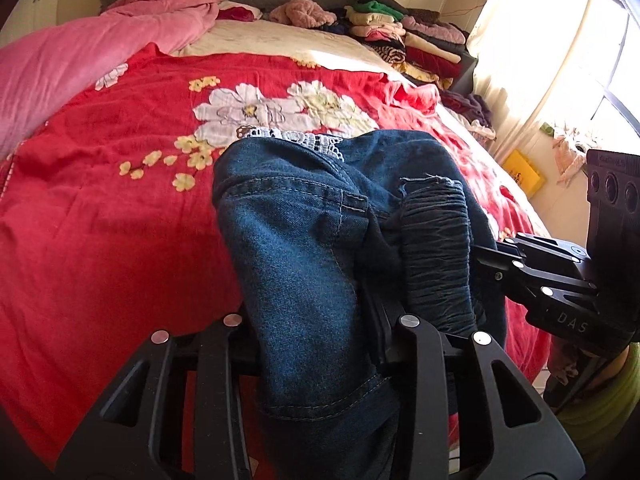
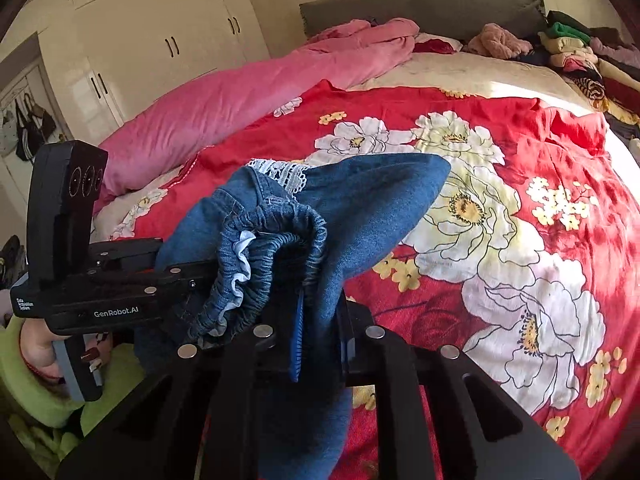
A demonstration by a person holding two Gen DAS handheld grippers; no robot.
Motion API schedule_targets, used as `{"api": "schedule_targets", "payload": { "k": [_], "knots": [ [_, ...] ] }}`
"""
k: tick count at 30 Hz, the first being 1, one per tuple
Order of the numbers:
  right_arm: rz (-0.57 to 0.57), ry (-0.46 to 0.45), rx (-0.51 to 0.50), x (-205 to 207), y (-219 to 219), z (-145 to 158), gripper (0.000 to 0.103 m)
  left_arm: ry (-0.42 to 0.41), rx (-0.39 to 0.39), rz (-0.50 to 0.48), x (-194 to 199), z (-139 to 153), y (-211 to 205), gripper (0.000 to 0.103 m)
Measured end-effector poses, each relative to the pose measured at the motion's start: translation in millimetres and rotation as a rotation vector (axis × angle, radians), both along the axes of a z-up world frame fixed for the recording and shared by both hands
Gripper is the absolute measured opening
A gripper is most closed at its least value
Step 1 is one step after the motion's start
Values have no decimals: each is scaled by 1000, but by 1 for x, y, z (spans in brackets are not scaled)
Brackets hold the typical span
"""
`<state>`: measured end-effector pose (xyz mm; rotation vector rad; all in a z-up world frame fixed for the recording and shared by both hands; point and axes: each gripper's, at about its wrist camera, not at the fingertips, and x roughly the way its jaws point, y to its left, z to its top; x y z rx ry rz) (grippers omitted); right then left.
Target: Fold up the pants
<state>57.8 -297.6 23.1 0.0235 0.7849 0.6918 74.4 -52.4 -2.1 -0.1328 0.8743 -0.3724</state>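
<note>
Left wrist view: dark blue denim pants [image 1: 304, 240] fill the centre of the frame, bunched and held up off the red flowered bedspread [image 1: 100, 200]. Visible details: pale topstitching, a stitched pocket edge, a frayed gathered waistband at centre right, white lace trim at the top edge. The cloth runs from the bottom centre up toward the middle, long axis roughly upright in frame. The left gripper [image 1: 316, 344] has its jaws clamped on the denim. The right gripper [image 1: 496, 264] comes in from the right edge, its tips buried in the waistband folds.

Right wrist view: pants [image 2: 360, 208] at centre, one flap ending in a point aimed at the upper right; elastic waistband with a white frill at centre left. The right gripper [image 2: 320, 344] has its jaws closed tight on a fold of denim. The left gripper [image 2: 188, 276], from the left edge, grips the waistband. Stacked clothes [image 2: 580, 52] lie at upper right.
</note>
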Motion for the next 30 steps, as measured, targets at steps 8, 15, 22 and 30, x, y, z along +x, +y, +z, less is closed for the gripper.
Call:
{"api": "schedule_targets", "payload": {
  "k": [8,15,22,30],
  "knots": [
    [1,-31,-5,15,7,13,12,-38,21,13,9,17,1,28],
    [-5,-44,-8,29,13,19,12,-57,36,26,22,23,3,28],
    [-19,-38,-11,44,13,17,12,-54,38,26,36,21,2,28],
    [-38,-22,-23,60,10,10,12,-56,42,27,48,17,-4,28]
  ]
}}
